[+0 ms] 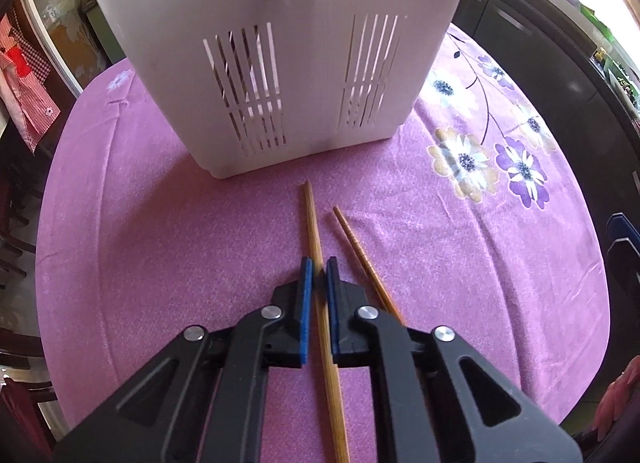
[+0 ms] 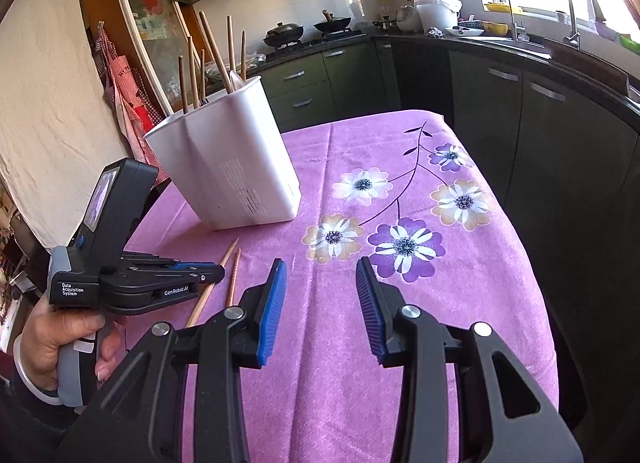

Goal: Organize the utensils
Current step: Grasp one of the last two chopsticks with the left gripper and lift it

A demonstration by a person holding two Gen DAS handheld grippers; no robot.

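Left tongs are clenched on the paler of two slim wooden chopsticks, which lies on the purple flowered cloth of the surface; its long axis runs straight ahead between the blue pads, tip toward the white slotted plastic utensil holder just beyond. A darker wooden chopstick lies beside it, angled rightward, outside the grip. Right tongs hang released over bare cloth, farther from both sticks.

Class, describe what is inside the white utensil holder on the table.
Several wooden chopsticks and one pale utensil stand up out of the white utensil holder. Its walls hide their lower ends and anything else inside.
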